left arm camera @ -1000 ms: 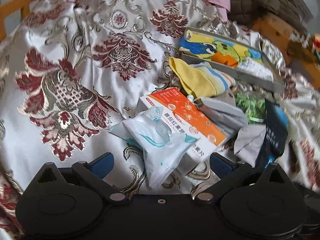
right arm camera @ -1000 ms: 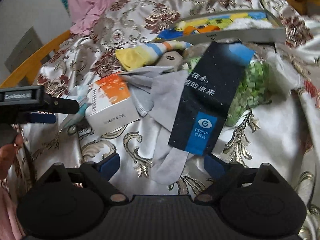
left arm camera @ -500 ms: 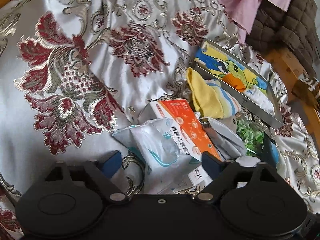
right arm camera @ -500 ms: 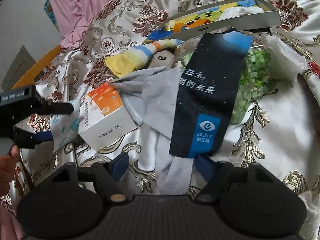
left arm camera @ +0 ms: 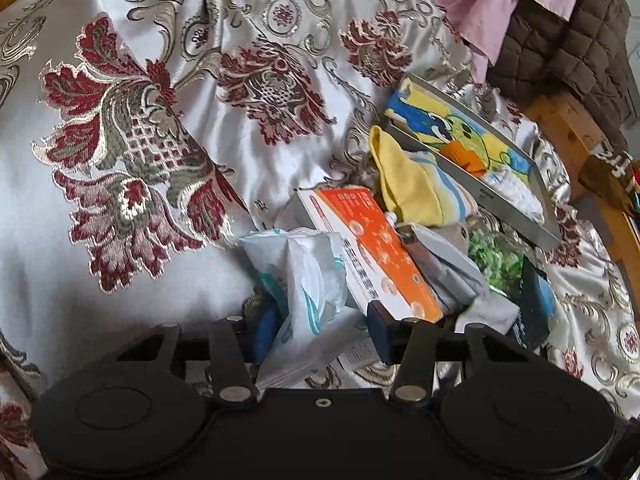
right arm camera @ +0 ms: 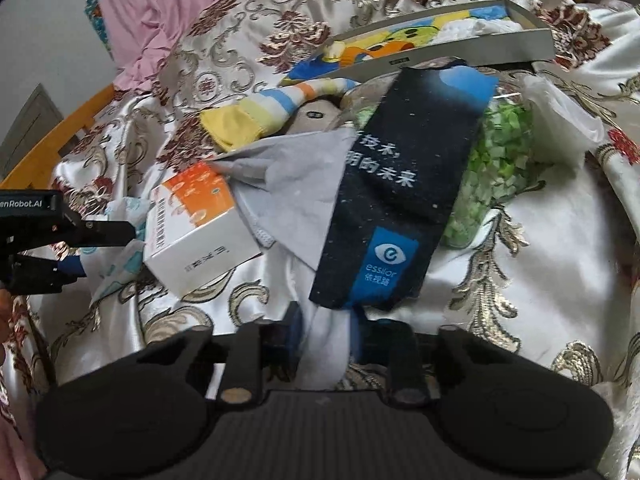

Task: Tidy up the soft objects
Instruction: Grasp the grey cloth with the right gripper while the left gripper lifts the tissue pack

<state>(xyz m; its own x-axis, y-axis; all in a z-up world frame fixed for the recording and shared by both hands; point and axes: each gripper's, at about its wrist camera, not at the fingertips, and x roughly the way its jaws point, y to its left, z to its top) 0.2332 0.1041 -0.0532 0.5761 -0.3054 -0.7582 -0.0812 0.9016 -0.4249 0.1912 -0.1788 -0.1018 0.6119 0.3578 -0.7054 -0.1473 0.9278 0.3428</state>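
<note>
My left gripper [left arm camera: 320, 326] has its jaws narrowed around a crumpled white and teal plastic packet [left arm camera: 304, 280], which lies against an orange and white box [left arm camera: 372, 244]. My right gripper [right arm camera: 326, 330] is shut on the lower end of a grey cloth [right arm camera: 296, 196]. A dark blue lens cloth [right arm camera: 404, 188] with white writing lies over the grey cloth. A yellow striped sock [right arm camera: 256, 114] lies behind. The left gripper also shows at the left edge of the right wrist view [right arm camera: 100, 240].
A grey tray [left arm camera: 516, 208] with a cartoon cloth and white cloth stands at the back right. A clear bag of green bits [right arm camera: 496, 164] lies under the lens cloth. All rests on a floral satin bedspread [left arm camera: 140, 120]; wooden frame [left arm camera: 568, 128] at right.
Both grippers moved forward into the pile and narrowed. The left jaws came around the plastic packet; the right jaws closed on the grey cloth's end.
</note>
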